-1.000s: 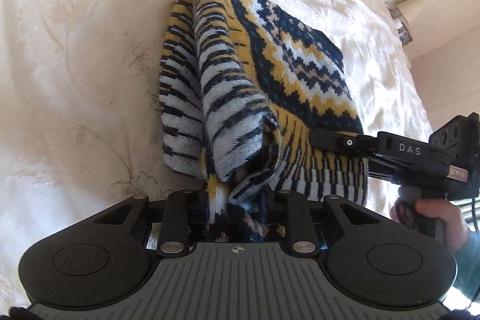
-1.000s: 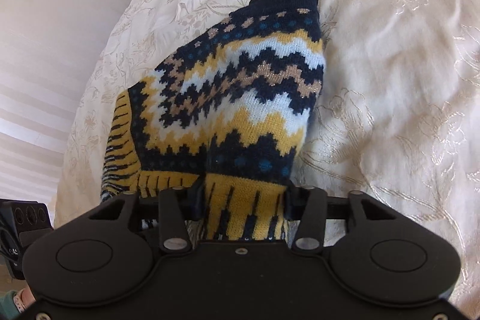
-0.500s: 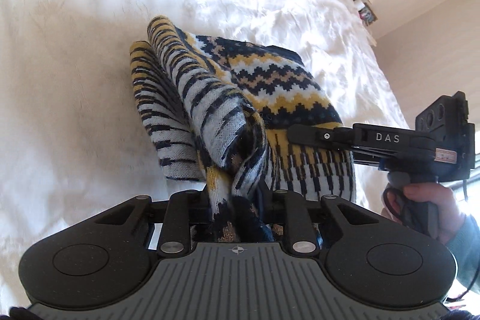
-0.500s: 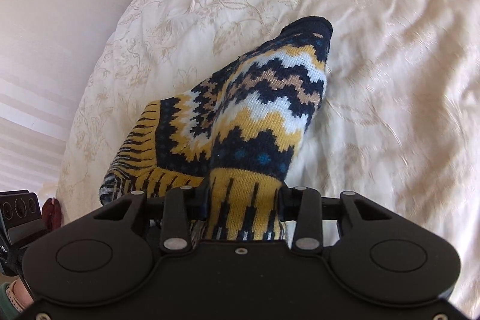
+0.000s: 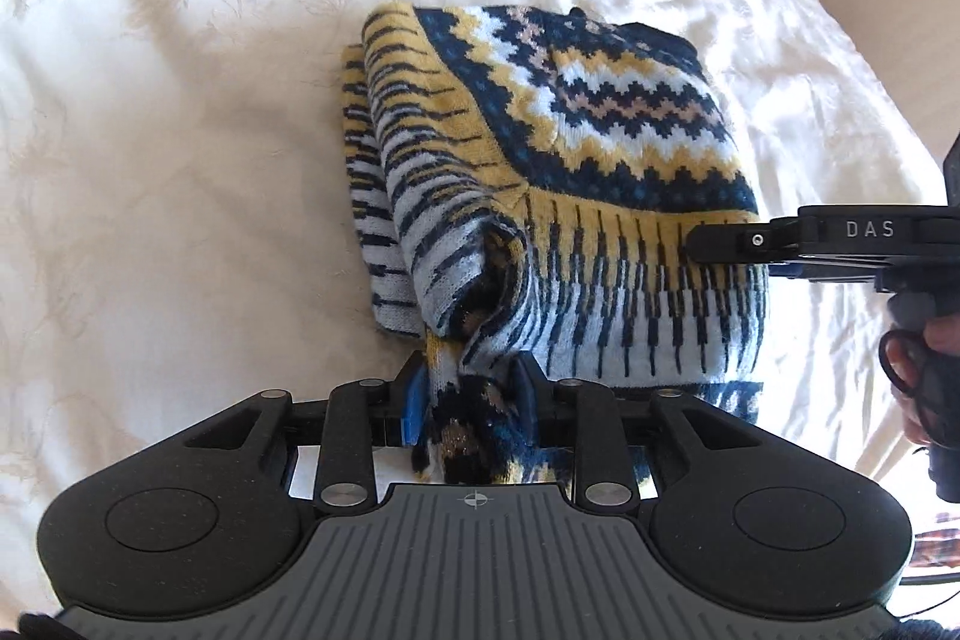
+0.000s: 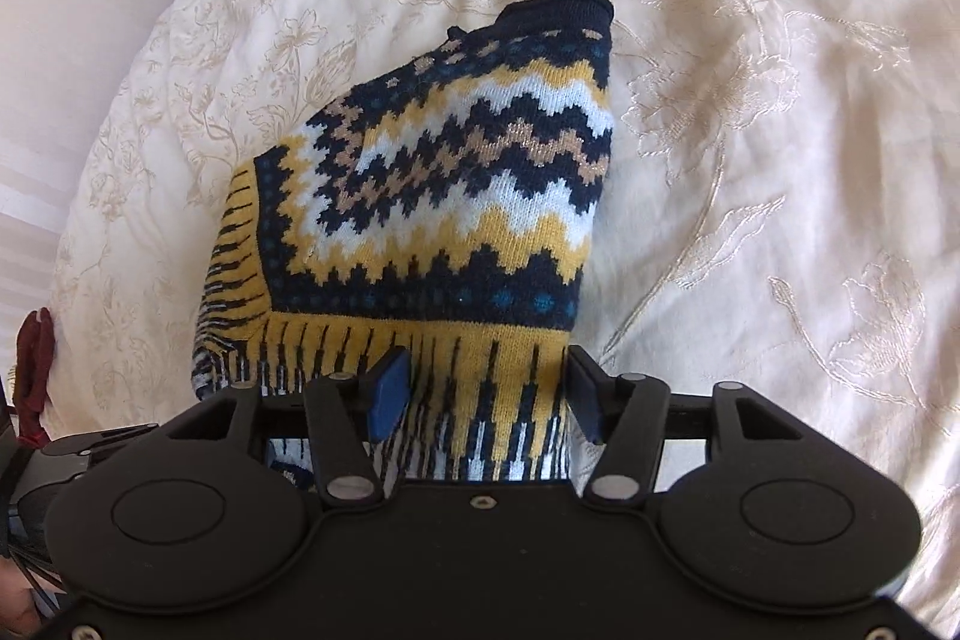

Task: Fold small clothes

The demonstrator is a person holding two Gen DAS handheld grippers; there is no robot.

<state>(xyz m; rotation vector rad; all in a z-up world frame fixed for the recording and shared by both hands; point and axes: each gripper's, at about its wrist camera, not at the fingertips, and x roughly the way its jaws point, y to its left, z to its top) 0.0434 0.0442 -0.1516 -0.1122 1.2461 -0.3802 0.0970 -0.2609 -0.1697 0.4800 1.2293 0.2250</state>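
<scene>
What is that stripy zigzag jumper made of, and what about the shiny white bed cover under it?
The jumper looks like knitted yarn, maybe wool or acrylic: the stepped, blocky zigzags and soft, fuzzy surface are signs of knitting. A few tan rows glint, so there may be sparkly thread. The bed cover looks like smooth woven fabric with a satiny sheen and raised flower outlines, perhaps embroidered or woven in; the fibre can't be told.
</scene>
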